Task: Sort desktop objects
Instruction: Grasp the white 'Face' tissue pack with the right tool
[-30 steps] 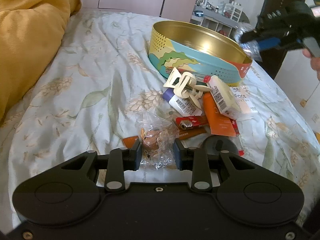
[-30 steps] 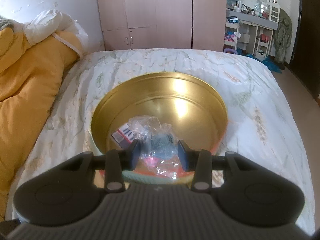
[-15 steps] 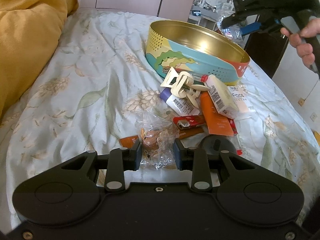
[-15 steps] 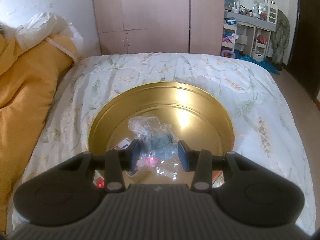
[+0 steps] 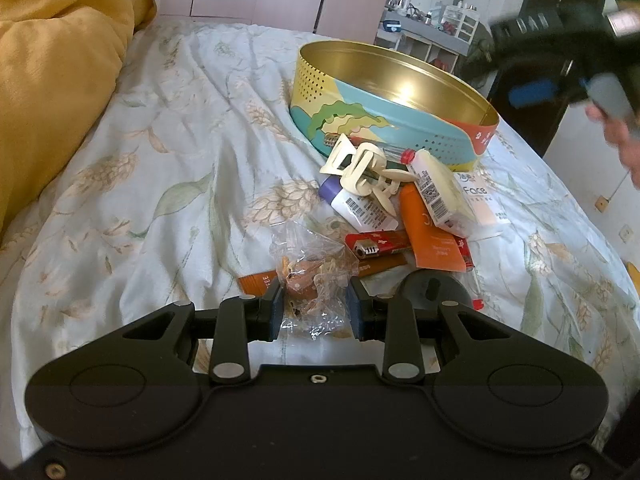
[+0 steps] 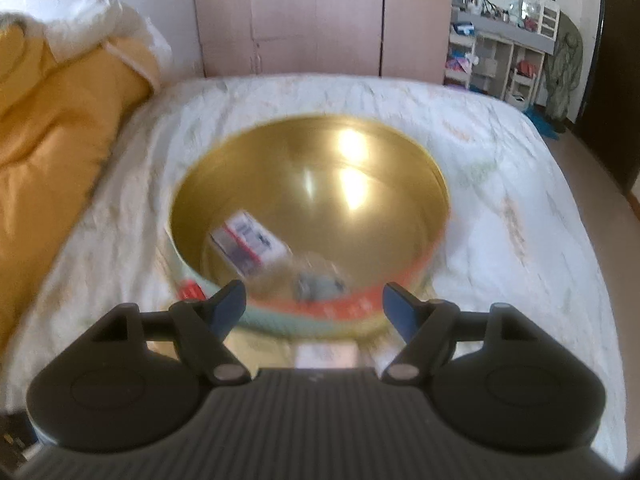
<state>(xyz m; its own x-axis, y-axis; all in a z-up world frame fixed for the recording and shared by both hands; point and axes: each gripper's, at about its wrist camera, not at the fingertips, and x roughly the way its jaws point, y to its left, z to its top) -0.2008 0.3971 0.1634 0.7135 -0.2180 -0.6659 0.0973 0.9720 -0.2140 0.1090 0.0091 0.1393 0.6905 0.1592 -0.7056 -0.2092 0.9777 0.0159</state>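
Observation:
My left gripper (image 5: 315, 307) is shut on a clear plastic bag with brown bits (image 5: 312, 276), low over the bed. Beyond it lies a pile: a red lighter (image 5: 376, 245), an orange tube (image 5: 430, 228), a cream hair claw (image 5: 362, 168), a white tube with a purple cap (image 5: 356, 204) and a white bottle with a red cap (image 5: 436, 188). The round gold tin (image 5: 392, 100) stands behind the pile. My right gripper (image 6: 314, 306) hangs open above the tin (image 6: 200, 216). Inside the tin lie a small box (image 6: 248, 242) and a clear bag with blue contents (image 6: 316, 280), both blurred.
A yellow duvet (image 5: 52, 60) is heaped along the left of the bed. The floral bedsheet (image 5: 160, 160) is bare left of the pile. A dark round disc (image 5: 434, 290) lies by my left gripper's right finger. A wardrobe (image 6: 288, 16) and cluttered shelves (image 6: 504, 40) stand beyond the bed.
My right gripper has opened and let go of the clear bag with blue contents, which now lies in the tin. The left gripper still holds its bag in the same place.

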